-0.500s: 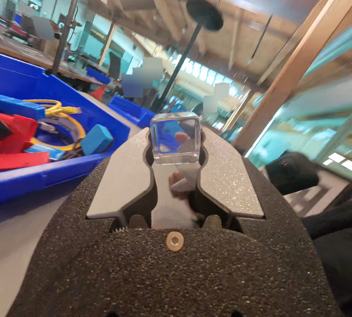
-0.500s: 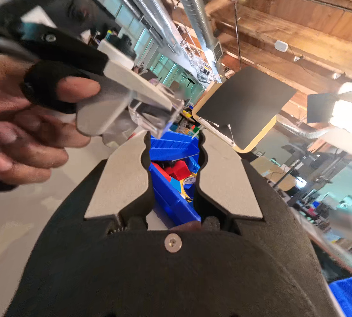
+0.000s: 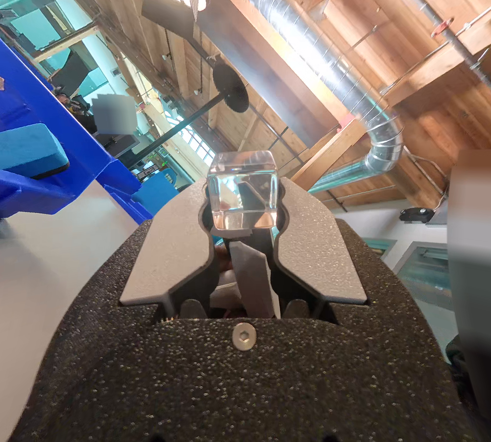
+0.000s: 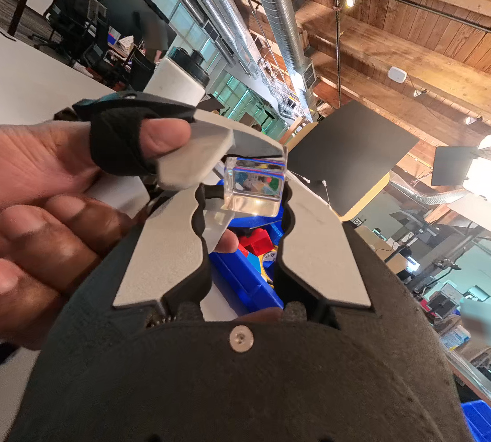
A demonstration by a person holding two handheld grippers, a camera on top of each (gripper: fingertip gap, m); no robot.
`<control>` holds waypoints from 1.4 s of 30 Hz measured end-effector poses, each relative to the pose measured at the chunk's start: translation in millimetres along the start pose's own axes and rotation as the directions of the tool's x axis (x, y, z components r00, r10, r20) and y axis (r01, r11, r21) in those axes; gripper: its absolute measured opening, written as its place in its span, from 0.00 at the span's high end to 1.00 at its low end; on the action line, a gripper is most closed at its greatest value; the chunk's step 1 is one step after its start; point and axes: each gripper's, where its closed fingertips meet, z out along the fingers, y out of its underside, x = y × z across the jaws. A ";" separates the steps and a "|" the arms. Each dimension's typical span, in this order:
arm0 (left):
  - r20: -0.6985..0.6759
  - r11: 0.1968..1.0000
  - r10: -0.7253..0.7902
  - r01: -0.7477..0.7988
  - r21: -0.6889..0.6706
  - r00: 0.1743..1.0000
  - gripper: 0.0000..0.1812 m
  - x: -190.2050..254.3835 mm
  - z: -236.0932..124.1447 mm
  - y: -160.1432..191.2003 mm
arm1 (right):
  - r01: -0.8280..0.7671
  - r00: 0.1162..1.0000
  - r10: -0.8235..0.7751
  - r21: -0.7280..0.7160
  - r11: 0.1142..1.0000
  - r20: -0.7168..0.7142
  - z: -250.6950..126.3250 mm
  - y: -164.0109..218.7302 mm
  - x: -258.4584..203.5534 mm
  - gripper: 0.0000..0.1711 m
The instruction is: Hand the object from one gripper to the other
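Holding clear acrylic cube (image 3: 243, 191) clamped in left gripper (image 3: 243, 200), raised in air. Positioned between spread fingers of right gripper (image 4: 243, 206), not yet pinched. Blue parts bin (image 4: 247, 277) behind at 6 o'clock. Transfer roughly midway: closing right, releasing left remain.

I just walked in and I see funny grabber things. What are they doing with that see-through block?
A person is holding a two-finger gripper in each hand and passing a clear cube from one to the other. The left gripper is shut on the cube. The right gripper is open, with its fingers on either side of the cube, which is up near the fingertips. It has not closed on it yet. A blue bin of colourful blocks sits on the table below.
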 end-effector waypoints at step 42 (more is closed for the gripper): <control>-0.090 -0.288 0.946 -0.678 -0.676 -0.312 0.74 -27.0 -22.3 -12.8 | -0.046 0.924 0.111 -0.182 0.982 0.365 -14.8 32.9 -12.7 0.71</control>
